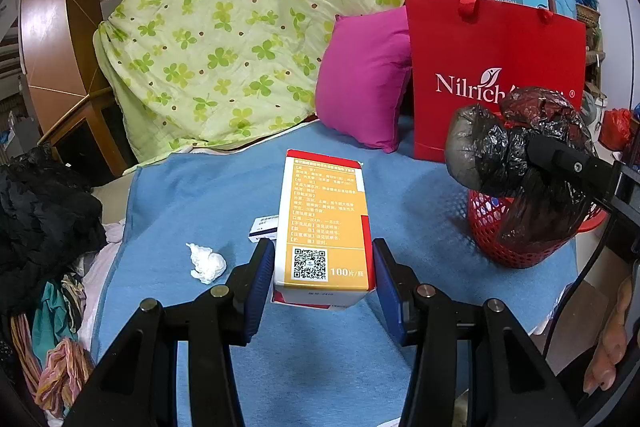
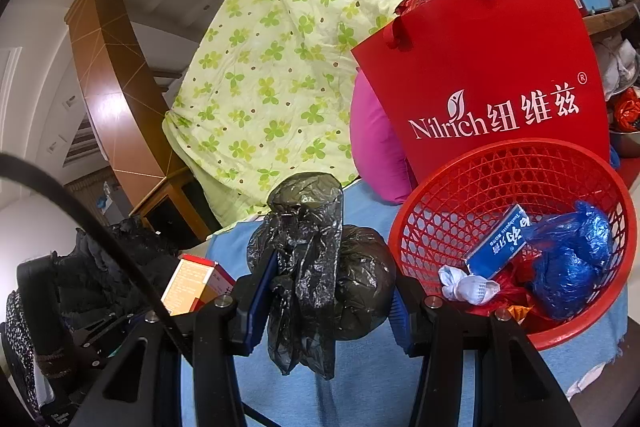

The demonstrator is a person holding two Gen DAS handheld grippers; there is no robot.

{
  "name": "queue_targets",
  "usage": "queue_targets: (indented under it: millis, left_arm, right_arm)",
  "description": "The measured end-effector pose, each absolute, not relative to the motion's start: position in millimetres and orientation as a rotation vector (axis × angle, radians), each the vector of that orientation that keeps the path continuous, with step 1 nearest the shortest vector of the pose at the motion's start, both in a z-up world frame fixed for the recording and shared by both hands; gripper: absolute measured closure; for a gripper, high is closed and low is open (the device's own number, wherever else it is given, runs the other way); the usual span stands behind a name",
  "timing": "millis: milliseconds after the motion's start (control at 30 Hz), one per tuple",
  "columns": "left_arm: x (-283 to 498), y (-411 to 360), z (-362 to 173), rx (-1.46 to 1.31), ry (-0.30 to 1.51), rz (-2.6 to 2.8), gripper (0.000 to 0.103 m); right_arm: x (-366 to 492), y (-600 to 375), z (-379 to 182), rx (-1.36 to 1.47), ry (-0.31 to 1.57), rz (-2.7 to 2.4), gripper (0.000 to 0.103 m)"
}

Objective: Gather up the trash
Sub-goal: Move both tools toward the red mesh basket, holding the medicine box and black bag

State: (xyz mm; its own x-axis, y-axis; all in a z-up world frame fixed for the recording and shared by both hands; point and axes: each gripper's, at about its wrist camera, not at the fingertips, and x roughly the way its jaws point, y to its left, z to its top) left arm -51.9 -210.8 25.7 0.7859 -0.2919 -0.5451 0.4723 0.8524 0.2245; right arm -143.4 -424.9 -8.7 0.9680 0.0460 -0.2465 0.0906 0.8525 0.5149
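An orange and white medicine box (image 1: 326, 223) sits between the blue pads of my left gripper (image 1: 322, 267), which is shut on its near end just above the blue cloth (image 1: 192, 195). My right gripper (image 2: 332, 291) is shut on a crumpled black plastic bag (image 2: 316, 247), held beside the red mesh basket (image 2: 480, 187). In the left wrist view that bag (image 1: 500, 155) hangs at the basket (image 1: 500, 243) with the right gripper (image 1: 556, 157) behind it. A white tissue wad (image 1: 206, 263) and a small white and blue box (image 1: 262, 229) lie on the cloth.
The basket holds a blue toothpaste box (image 2: 500, 243), a blue bag (image 2: 572, 267) and a white wad (image 2: 468, 287). Behind stand a red paper bag (image 1: 496, 75), a pink pillow (image 1: 364, 79) and a clover quilt (image 1: 224, 27). Dark clothes (image 1: 44, 211) pile at the left.
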Motion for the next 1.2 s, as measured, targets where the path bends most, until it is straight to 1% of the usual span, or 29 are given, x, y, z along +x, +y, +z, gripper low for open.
queue_targets:
  millis: [1200]
  left_arm:
    - [-54.7, -218.1, 21.4, 0.383, 0.531, -0.448, 0.052]
  right_arm:
    - [-152.7, -427.8, -7.3, 0.556, 0.239, -0.039, 0.049]
